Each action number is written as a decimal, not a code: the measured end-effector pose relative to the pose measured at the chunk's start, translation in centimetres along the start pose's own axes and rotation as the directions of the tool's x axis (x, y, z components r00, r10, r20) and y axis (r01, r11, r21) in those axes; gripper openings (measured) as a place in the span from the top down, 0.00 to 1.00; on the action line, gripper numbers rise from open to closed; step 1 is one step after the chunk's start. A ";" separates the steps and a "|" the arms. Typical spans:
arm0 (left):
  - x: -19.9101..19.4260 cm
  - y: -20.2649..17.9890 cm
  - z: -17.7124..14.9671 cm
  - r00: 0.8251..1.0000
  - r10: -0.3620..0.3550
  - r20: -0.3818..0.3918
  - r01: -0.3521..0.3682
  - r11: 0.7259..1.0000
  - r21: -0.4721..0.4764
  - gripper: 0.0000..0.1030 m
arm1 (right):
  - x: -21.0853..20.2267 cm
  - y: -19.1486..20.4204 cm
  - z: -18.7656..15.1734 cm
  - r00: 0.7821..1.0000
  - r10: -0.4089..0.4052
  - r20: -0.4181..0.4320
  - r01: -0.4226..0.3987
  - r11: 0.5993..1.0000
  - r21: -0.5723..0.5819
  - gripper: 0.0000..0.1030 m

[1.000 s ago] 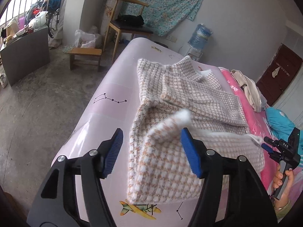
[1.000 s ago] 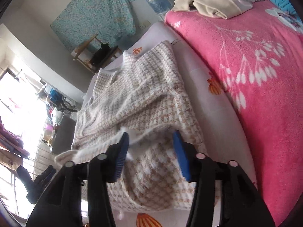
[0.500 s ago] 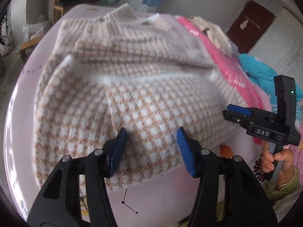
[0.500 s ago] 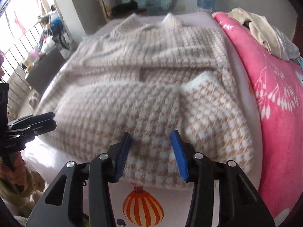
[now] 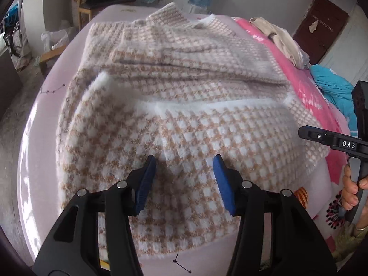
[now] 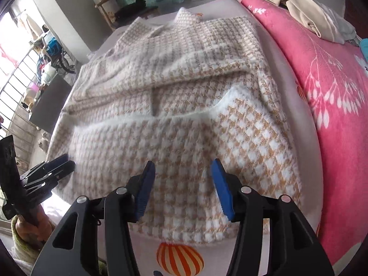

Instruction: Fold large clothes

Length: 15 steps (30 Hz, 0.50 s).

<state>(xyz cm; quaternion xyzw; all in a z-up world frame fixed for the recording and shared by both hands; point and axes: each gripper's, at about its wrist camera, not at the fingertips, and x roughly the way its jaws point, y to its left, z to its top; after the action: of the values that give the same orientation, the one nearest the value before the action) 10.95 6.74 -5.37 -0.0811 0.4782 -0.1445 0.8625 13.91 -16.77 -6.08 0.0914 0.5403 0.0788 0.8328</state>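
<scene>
While left gripper [image 5: 184,179] closes, pads clear of fabric, nothing clasped; right gripper [image 6: 182,180] jaws opening, likewise empty. Both hover over near folded-up hem of checked sweater [image 5: 195,119]. Sweater lies flat on pale sheet [image 5: 41,119], collar far. Pink blanket [image 6: 322,80] right; wooden chair [image 6: 115,2] far.

The sweater [image 5: 184,115] hides much of the bed [image 5: 41,138] beneath it. The picture's edge cuts off the hand [image 5: 352,191], and the chair [image 6: 119,2] is partly cropped.
</scene>
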 end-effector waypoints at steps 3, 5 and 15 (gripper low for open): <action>0.1 -0.3 0.0 1.000 0.023 0.017 -0.023 1.000 0.013 0.67 | 0.7 0.4 -0.4 1.000 -0.006 -0.018 0.005 1.000 -0.027 0.67; 0.2 -0.4 0.0 0.999 0.037 0.014 -0.038 0.999 0.034 0.96 | 0.4 0.7 -0.7 1.000 0.003 -0.015 -0.003 0.999 -0.032 0.92; -2.7 -0.7 -1.0 0.999 0.041 -0.001 -0.041 0.997 0.062 0.97 | -3.5 1.3 -1.9 1.000 -0.013 0.019 0.014 0.998 -0.054 0.94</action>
<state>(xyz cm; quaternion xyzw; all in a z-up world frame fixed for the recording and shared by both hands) 8.64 7.00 -3.56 -0.0444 0.4762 -0.1417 0.8667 10.72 -16.13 -3.46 0.0660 0.5308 0.0870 0.8404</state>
